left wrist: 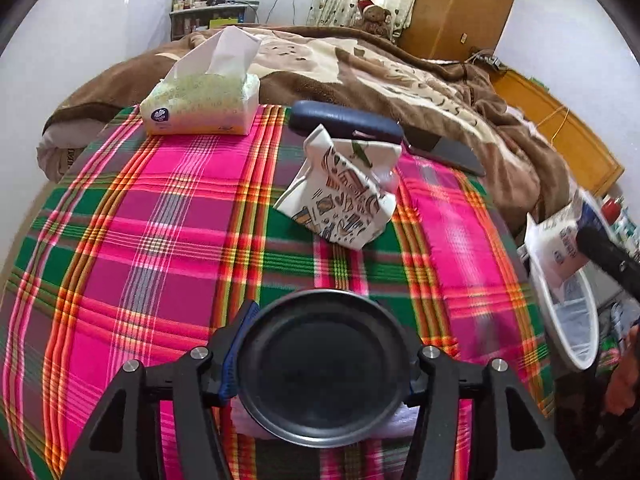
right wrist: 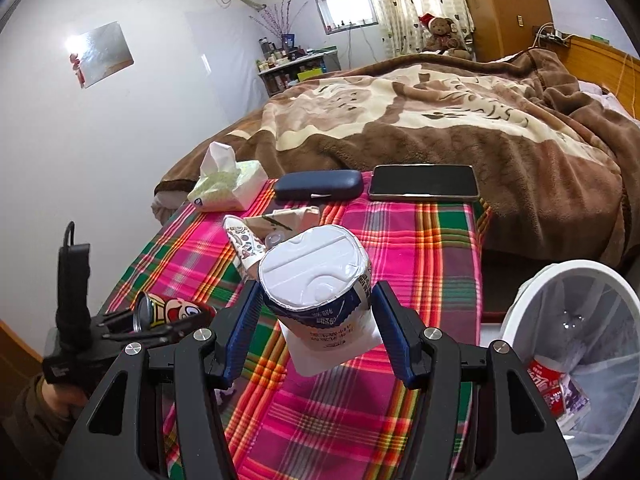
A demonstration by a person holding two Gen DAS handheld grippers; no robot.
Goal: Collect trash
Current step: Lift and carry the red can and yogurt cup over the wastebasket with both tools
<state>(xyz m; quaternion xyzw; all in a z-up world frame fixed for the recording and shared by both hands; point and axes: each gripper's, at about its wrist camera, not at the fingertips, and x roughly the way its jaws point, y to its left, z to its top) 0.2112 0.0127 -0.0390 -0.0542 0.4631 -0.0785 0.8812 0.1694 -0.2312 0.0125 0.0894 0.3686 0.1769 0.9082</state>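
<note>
Trash bin (right wrist: 520, 300) beside the table held a red carton (right wrist: 548, 384); my right gripper (right wrist: 316, 332) clamped a yogurt cup (right wrist: 316, 280), my left gripper (left wrist: 320, 372) gripped a can (left wrist: 320, 368).

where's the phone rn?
Right wrist view: phone lies flat at the plaid cloth's far edge, right of the glasses case, against the blanket.

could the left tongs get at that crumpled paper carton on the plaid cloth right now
Probably not yet: the left tongs are shut on a can. The path to the crumpled carton looks free, though.
</note>
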